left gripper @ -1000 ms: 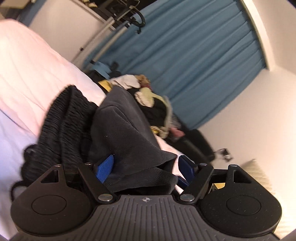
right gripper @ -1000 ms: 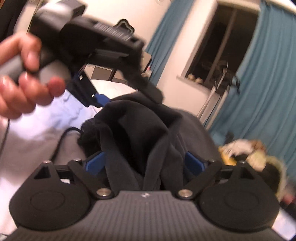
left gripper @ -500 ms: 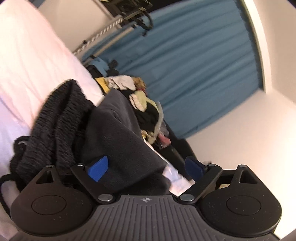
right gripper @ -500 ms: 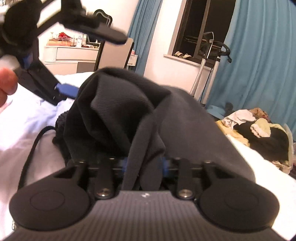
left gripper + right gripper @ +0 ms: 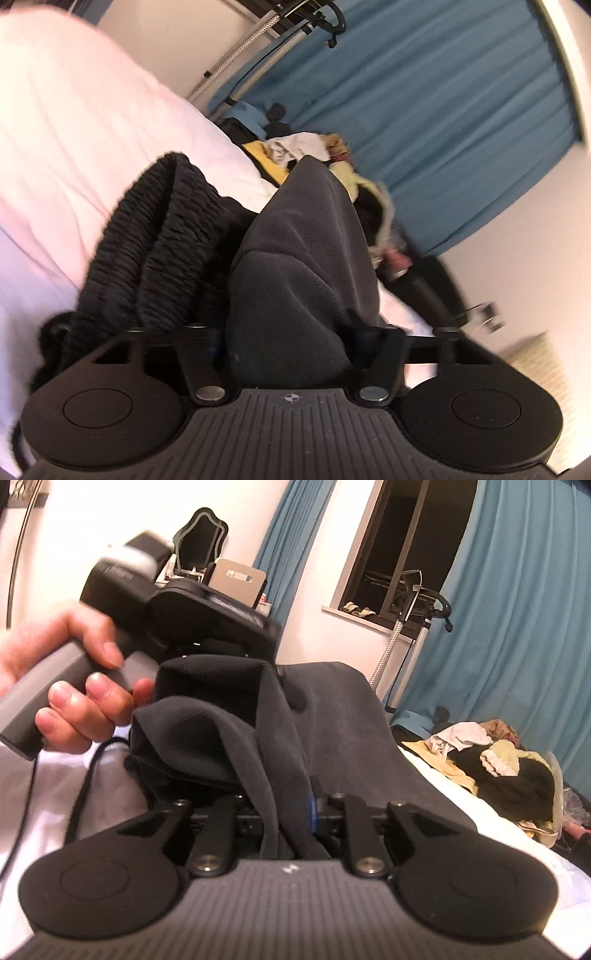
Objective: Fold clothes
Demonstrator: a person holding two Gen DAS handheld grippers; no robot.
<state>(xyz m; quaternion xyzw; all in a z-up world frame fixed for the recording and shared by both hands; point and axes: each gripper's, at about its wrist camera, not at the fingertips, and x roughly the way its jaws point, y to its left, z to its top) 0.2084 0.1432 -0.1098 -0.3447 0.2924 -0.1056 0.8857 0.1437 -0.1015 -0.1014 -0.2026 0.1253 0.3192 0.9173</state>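
Note:
A dark grey garment (image 5: 306,266) is bunched up on the bed, with both grippers on it. In the left wrist view my left gripper (image 5: 291,343) has a thick fold of it between its fingers, and the jaws are closing onto the cloth. In the right wrist view my right gripper (image 5: 288,812) pinches a narrower fold of the same garment (image 5: 332,716), its jaws still closing a little; a strip of its blue pad (image 5: 313,808) shows. A person's hand (image 5: 74,686) holds the left gripper's handle at the garment's far top edge.
A black knitted garment (image 5: 147,251) lies left of the grey one on the white bedsheet (image 5: 74,129). A black cord (image 5: 88,775) trails over the sheet. A pile of mixed clothes (image 5: 498,760) sits at the bed's far end, before blue curtains (image 5: 517,609) and a metal rack (image 5: 258,40).
Both grippers stood wide around the grey garment a second ago. The right one closed on a fold first; the left one then moved in and closed on its fold.

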